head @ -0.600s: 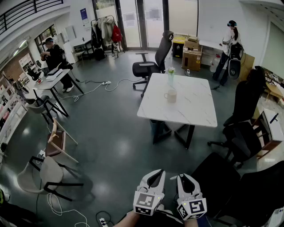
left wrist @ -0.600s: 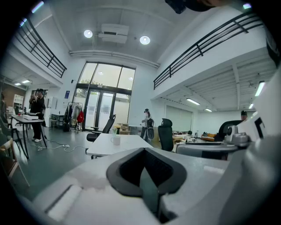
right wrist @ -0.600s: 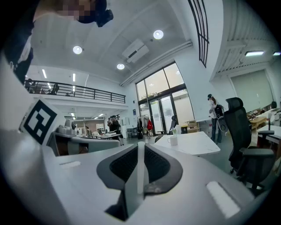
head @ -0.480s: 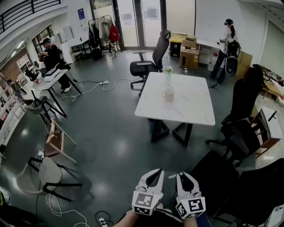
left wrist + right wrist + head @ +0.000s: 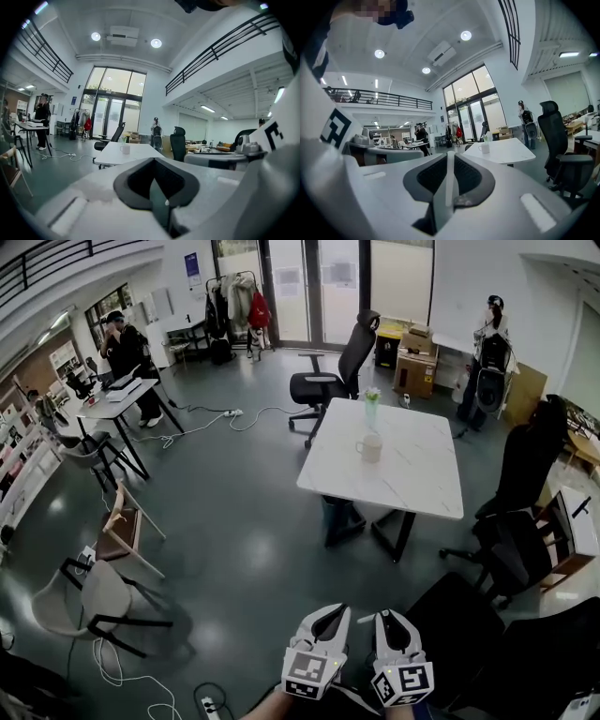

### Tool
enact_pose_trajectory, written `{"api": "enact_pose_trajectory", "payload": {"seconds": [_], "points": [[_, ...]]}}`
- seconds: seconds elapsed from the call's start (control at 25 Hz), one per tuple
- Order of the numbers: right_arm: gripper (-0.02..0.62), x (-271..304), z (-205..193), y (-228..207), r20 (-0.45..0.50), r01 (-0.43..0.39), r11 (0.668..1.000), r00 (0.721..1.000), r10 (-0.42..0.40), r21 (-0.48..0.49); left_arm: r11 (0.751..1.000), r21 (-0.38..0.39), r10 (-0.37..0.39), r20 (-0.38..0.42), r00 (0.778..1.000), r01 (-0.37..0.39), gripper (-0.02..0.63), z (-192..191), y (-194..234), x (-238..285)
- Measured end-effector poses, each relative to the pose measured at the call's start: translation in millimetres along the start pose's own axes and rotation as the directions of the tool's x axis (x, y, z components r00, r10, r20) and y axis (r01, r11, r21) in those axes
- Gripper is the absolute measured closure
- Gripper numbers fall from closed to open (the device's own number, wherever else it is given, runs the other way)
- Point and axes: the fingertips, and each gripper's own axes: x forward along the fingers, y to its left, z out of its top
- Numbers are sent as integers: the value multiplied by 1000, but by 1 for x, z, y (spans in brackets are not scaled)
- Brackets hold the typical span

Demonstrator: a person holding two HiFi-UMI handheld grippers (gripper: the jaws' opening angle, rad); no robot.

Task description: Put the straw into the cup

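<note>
Right fingers (image 5: 476,180) snug on white straw (image 5: 450,176)

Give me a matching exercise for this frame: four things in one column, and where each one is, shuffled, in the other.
1 mug
2 vase
3 office chair
4 straw

A on the floor beyond the table
B between the right gripper's jaws
C at the table's far edge
D on the table, just nearer than the vase

Pairs: 1-D, 2-C, 3-A, 4-B
</note>
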Motion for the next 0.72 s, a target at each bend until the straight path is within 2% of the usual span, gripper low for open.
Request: {"api": "enact_pose_trajectory", "payload": {"seconds": [0.24,0.72], "points": [[551,20,0,-9,-5,-2,1000,1000,2,-8,1000,0,-3,-12,1000,3,604,-2,11,19],[551,105,2,-69,-24,30,999,999,-31,-21,999,-48,-17,-9,1000,16,604,1,57,116]]}}
